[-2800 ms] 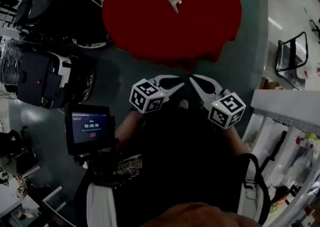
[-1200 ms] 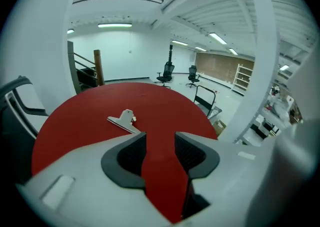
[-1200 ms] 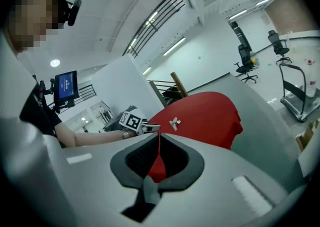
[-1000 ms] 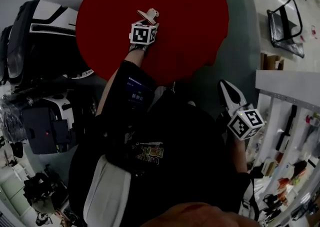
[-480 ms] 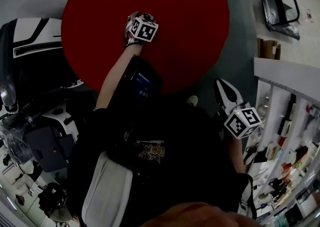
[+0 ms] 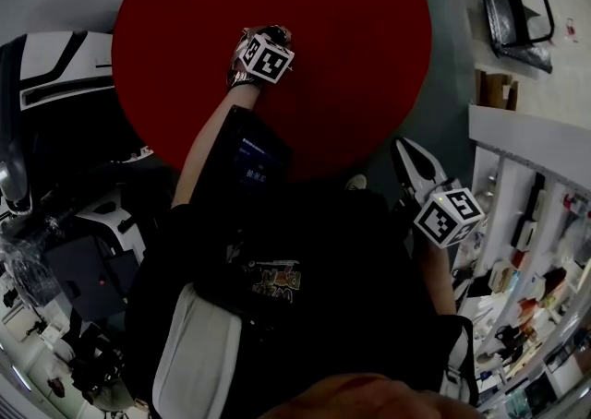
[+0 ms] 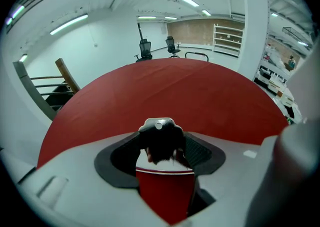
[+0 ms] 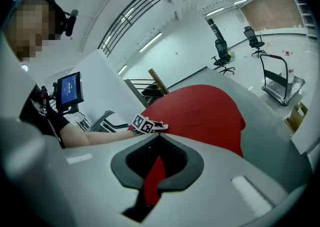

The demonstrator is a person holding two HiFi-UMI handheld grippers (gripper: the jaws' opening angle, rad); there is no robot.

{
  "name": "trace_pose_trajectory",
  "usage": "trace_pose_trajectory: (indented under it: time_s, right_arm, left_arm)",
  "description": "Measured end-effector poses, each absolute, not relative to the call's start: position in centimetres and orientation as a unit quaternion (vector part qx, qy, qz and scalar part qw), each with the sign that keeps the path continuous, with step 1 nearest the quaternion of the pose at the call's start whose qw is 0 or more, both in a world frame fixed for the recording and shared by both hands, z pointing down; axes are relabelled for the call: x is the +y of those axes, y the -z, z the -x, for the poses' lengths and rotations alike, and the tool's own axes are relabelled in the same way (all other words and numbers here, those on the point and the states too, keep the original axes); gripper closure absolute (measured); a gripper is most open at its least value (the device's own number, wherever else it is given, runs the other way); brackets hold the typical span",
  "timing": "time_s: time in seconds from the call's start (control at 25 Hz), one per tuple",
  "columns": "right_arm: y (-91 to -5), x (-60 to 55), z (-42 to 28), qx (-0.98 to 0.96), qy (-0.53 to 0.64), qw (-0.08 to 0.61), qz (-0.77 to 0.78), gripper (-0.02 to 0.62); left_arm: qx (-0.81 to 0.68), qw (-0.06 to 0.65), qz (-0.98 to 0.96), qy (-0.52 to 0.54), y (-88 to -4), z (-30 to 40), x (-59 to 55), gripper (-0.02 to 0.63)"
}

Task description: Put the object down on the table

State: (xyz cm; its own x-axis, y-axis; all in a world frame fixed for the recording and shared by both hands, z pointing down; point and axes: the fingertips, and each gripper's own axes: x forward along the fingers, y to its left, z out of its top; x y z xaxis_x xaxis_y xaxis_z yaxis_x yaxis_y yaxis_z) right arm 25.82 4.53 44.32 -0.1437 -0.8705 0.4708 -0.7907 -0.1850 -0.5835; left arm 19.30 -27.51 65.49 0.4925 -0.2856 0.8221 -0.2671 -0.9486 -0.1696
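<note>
Looking down through the head view, I see the left gripper (image 6: pixel 262 37) reached out over the round red table (image 6: pixel 360 48), well in from the edge. Its marker cube (image 6: pixel 269 59) faces up at me, and a small lit screen (image 6: pixel 251 161) sits on the forearm behind it. From this angle the gripper covers whatever lies under its tips, so I go to the left gripper view. There the jaws stand spread, having just swung wide and eased in a little. The object (image 7: pixel 160 136), a small dark thing with a rounded silvery top, sits between them, down on the red tabletop. Both pads stand off from its sides, so I read nothing as pinched. My right gripper (image 6: pixel 404 151) hangs off to the side, beyond the table's edge and close to my body, well apart from the left one. In the right gripper view its jaws are pressed together with nothing between them. Only a sliver of the red table shows through the slot behind the tips. That view also catches the left arm stretched across the table. Two office chairs (image 8: pixel 222 51) stand far back on the floor.
</note>
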Motion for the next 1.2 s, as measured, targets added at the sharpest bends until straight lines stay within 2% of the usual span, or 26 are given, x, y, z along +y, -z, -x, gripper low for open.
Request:
trace_pose_trajectory:
  time_s: [0.12, 0.2, 0.36, 0.52, 0.6, 0.68, 0.76, 0.84, 0.92, 1.2]
  right_arm:
    - [-44.0, 3.7, -25.4, 0.647, 0.400, 0.044, 0.647, 0.591]
    - [-43.8, 3.3, -25.2, 0.652, 0.401, 0.048, 0.642, 0.591]
    - [-42.7, 1.2, -25.1, 0.677, 0.394, 0.065, 0.618, 0.591]
    - [-39.3, -1.5, -25.0, 0.737, 0.334, 0.070, 0.583, 0.559]
    - [-36.9, -2.7, -24.3, 0.780, 0.252, 0.035, 0.572, 0.501]
    - [-34.7, -3.8, -22.5, 0.820, 0.115, -0.056, 0.558, 0.464]
    - [-33.6, -4.0, -20.6, 0.823, -0.036, -0.190, 0.533, 0.431]
    - [-33.0, -3.8, -19.2, 0.806, -0.146, -0.254, 0.515, 0.422]
    - [-32.3, -3.2, -18.4, 0.807, -0.203, -0.259, 0.489, 0.377]
    - [-33.5, -3.9, -16.0, 0.845, -0.233, -0.270, 0.398, 0.356]
  left_arm:
    - [0.174, -0.019, 0.879, 0.443, -64.0, -18.8, -27.5, 0.324]
    - [0.185, -0.074, 0.901, 0.386, -61.7, -18.5, -27.4, 0.324]
    - [0.154, -0.281, 0.935, 0.151, -52.5, -18.2, -25.5, 0.324]
    - [0.025, -0.487, 0.867, -0.098, -41.7, -17.3, -20.2, 0.324]
    - [-0.031, -0.567, 0.798, -0.203, -37.4, -16.3, -17.8, 0.324]
    - [-0.058, -0.621, 0.725, -0.292, -34.7, -15.1, -16.2, 0.324]
    - [-0.056, -0.645, 0.680, -0.345, -33.5, -14.4, -14.2, 0.324]
    - [-0.043, -0.652, 0.664, -0.365, -33.2, -14.7, -11.7, 0.324]
    - [-0.031, -0.654, 0.659, -0.371, -32.9, -15.5, -9.1, 0.324]
    - [0.032, -0.651, 0.664, -0.368, -33.7, -15.6, -7.6, 0.325]
